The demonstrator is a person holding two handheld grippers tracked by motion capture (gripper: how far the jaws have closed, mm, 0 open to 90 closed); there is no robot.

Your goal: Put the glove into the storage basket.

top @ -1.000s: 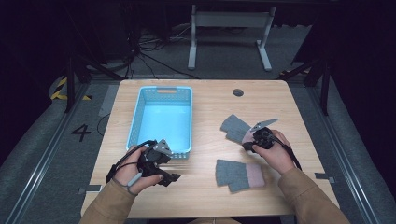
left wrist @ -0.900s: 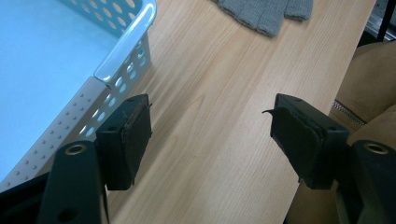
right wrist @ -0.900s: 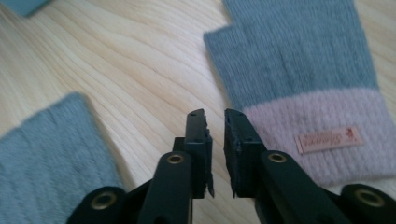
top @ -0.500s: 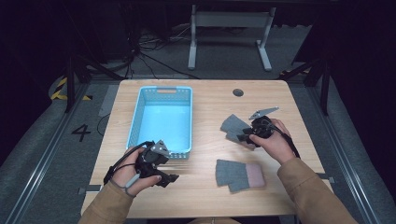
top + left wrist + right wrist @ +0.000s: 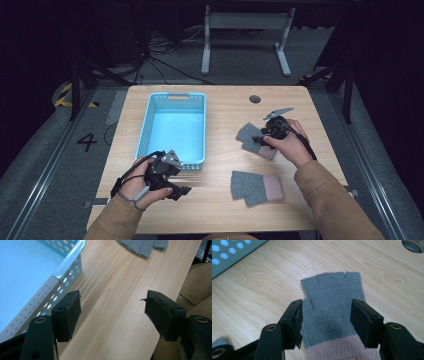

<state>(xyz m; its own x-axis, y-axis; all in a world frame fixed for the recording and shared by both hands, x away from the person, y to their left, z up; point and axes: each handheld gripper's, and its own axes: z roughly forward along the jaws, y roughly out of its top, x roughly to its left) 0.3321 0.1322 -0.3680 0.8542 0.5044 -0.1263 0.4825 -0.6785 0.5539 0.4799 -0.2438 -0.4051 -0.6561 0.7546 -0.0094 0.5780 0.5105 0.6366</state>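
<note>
On the wooden tabletop [image 5: 220, 112] the right gripper [image 5: 263, 137] hovers over a grey fingerless glove [image 5: 249, 136] with a pink cuff, which lies flat to the right of the blue basket [image 5: 145, 127]. The right gripper view shows this glove [image 5: 333, 307] spread out between the jaws, its short finger stubs pointing away from the camera and its pink cuff nearest the lens. The jaws have just been opening and now stand wide to either side of the glove, their pads clear of the knit, so nothing is gripped. A second glove [image 5: 256, 187] of the same kind lies nearer the person, well apart from the first. The left gripper [image 5: 177, 187] rests low over bare wood just beside the near right corner of the basket, its jaws also held well apart with only tabletop between them. In the left gripper view, the basket's perforated wall [image 5: 56, 293] sits close beside one jaw, and the edge of the second glove [image 5: 143, 246] shows farther off.
</note>
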